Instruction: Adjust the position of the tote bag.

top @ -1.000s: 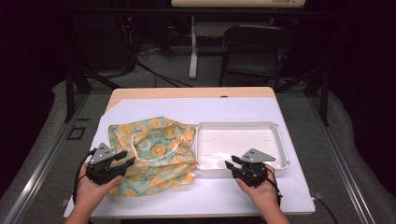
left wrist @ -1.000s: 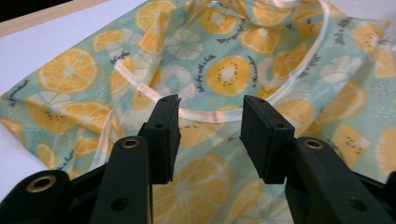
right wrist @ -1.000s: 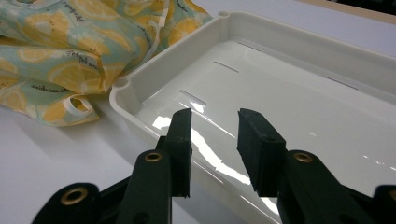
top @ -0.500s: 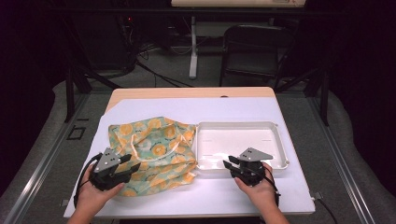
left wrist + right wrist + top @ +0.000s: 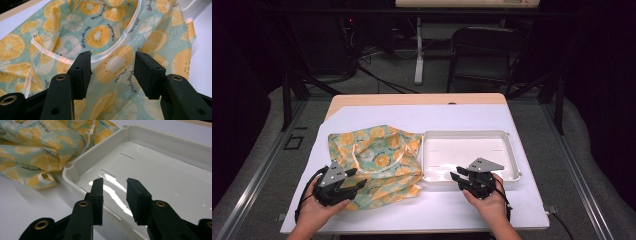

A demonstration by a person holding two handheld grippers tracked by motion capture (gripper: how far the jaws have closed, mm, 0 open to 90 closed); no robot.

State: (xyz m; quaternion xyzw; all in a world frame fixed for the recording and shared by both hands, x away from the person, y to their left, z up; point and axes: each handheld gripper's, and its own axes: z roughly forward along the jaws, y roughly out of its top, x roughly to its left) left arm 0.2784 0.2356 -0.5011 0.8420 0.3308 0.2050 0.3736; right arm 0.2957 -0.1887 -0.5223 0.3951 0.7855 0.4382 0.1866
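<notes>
The fruit-print bag (image 5: 377, 160) lies flat on the table (image 5: 462, 115) just left of the empty tray (image 5: 512, 155), the left gripper (image 5: 111, 72) above it, jaws just opened wide to take it, while the right gripper (image 5: 113, 197) waits half open over the tray's near rim

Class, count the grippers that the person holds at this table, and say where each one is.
2. The left gripper hovers open over the fruit-print bag's near edge; the right gripper is open at the white tray's near rim.
</notes>
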